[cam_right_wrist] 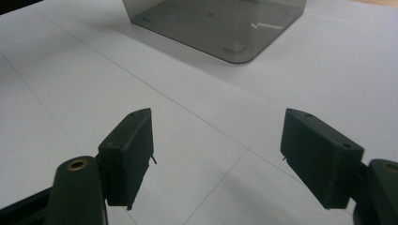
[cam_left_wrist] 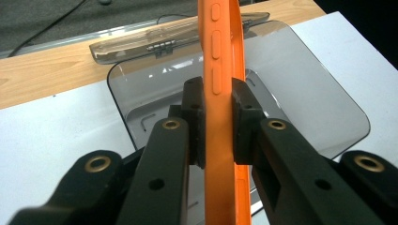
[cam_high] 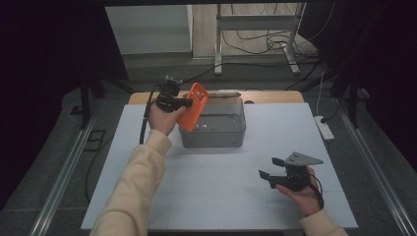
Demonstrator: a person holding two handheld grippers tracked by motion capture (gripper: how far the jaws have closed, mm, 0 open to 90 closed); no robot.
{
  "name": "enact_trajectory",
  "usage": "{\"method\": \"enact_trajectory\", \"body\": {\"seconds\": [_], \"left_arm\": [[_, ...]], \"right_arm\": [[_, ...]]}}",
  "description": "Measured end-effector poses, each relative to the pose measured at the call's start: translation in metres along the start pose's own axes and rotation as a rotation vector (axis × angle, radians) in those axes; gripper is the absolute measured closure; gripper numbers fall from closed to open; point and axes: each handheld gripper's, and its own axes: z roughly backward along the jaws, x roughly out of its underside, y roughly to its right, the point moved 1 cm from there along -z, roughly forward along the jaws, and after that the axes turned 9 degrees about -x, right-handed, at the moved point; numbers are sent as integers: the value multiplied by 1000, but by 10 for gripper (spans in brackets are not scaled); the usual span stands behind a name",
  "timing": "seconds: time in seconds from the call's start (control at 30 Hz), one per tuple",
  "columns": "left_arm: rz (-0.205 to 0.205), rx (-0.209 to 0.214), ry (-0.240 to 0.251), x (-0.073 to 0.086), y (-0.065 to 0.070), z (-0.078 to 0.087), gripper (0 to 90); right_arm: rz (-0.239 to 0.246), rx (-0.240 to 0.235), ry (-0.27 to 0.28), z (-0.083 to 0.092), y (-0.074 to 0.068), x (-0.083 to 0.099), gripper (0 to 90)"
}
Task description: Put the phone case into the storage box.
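The left gripper point(cam_high: 186, 103) is clamped on an orange phone case point(cam_high: 193, 106). In the left gripper view both pads press the case's point(cam_left_wrist: 220, 117) flat faces, with the side buttons facing the camera. The case stands on edge, its long axis running up and away from the jaws, tilted slightly in the high view. It hangs above the left rim of the grey box point(cam_high: 231, 137), not touching it as far as the high view shows.

The box is open and sits at the table's point(cam_high: 246, 206) far middle. Its lid point(cam_left_wrist: 187, 37) lies just behind it, on the wooden strip. In the left gripper view the box floor point(cam_left_wrist: 291, 93) lies directly beyond and below the case. The coming move therefore appears to be a short lowering into the box, to the gripper's right in the high view. The left hand is by far the nearer one.

The right gripper point(cam_high: 272, 167) rests well apart from the box, near the table's front right. Its jaws stand wide and hold nothing; the right gripper view shows bare table between them and the box corner point(cam_right_wrist: 234, 51) ahead.
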Motion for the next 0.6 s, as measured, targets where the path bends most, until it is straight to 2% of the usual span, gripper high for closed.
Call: {"method": "enact_trajectory", "body": {"seconds": [0.6], "left_arm": [[26, -29, -16, -1, 0, -12, 793]], "right_arm": [[1, 0, -6, -1, 0, 0, 264]]}}
